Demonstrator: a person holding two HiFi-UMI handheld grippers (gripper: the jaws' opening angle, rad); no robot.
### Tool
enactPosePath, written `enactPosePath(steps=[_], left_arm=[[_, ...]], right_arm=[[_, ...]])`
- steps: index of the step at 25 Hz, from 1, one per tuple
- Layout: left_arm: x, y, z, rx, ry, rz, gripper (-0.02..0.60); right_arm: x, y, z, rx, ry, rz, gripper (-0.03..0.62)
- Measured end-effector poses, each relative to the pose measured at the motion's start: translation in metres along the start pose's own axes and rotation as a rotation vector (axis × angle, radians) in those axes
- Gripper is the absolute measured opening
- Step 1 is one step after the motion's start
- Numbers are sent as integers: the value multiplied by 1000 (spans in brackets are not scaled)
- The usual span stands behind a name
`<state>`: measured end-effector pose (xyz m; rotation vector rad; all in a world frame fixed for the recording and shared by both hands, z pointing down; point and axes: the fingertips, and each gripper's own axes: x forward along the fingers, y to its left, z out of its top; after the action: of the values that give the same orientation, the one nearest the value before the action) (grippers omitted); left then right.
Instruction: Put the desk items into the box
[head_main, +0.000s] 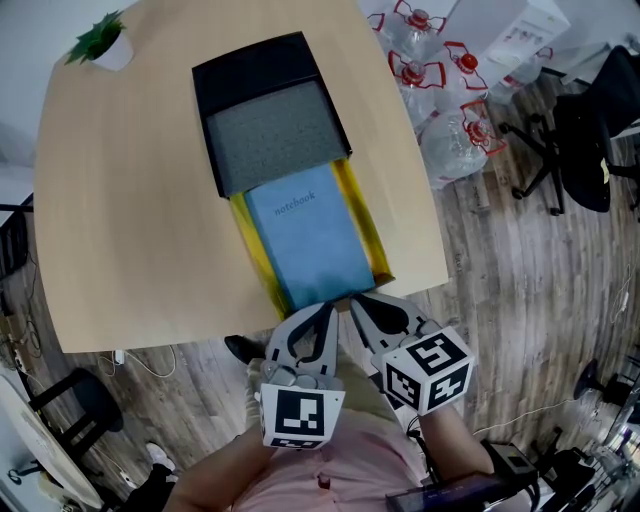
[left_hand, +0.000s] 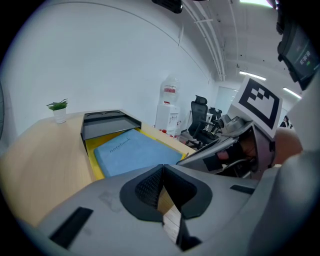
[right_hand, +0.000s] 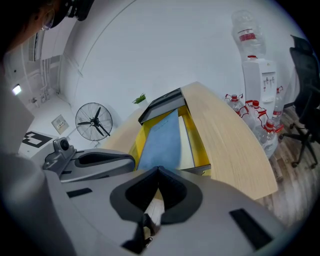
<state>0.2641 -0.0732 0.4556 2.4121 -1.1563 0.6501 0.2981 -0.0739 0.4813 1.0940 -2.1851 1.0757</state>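
We find the left gripper (head_main: 325, 308) and right gripper (head_main: 358, 300) closed on nothing at the table's (head_main: 120, 200) near edge. The blue notebook (head_main: 308, 235) lies in the yellow tray (head_main: 366, 225), which protrudes from the black sleeve (head_main: 262, 75). Risk: an off-centre push could jam the tray askew.

We see a blue notebook (head_main: 305, 235), cover up with its title showing, lying flat inside the long yellow box (head_main: 366, 225). A black lid (head_main: 255, 72) with grey lining overlaps the box's far end.
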Motion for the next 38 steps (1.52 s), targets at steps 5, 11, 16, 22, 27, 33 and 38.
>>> enactPosePath(steps=[5,11,16,22,27,33,38], left_arm=[[-4,2,7,7,-21,9,11],[-16,4,20,30,-55,39,11],[-39,11,46,28,-139,100,11],[-71,26,90,89,-236,170,11],[-104,41,143,88,-367,252,11],[-155,50,196,102,-535,349,11],[-188,51,222,116,-625,394,11]], right_arm=[[-4,-2,6,-12,-22,-18,2],[-15,5,17,-38,-67,-17,2],[-31,21,33,-77,-130,-11,2],[-56,49,81,-150,-269,5,2],[-86,73,131,-244,-423,-13,2],[-133,105,172,-394,-615,-68,2],[-161,128,189,-502,-720,-118,2]])
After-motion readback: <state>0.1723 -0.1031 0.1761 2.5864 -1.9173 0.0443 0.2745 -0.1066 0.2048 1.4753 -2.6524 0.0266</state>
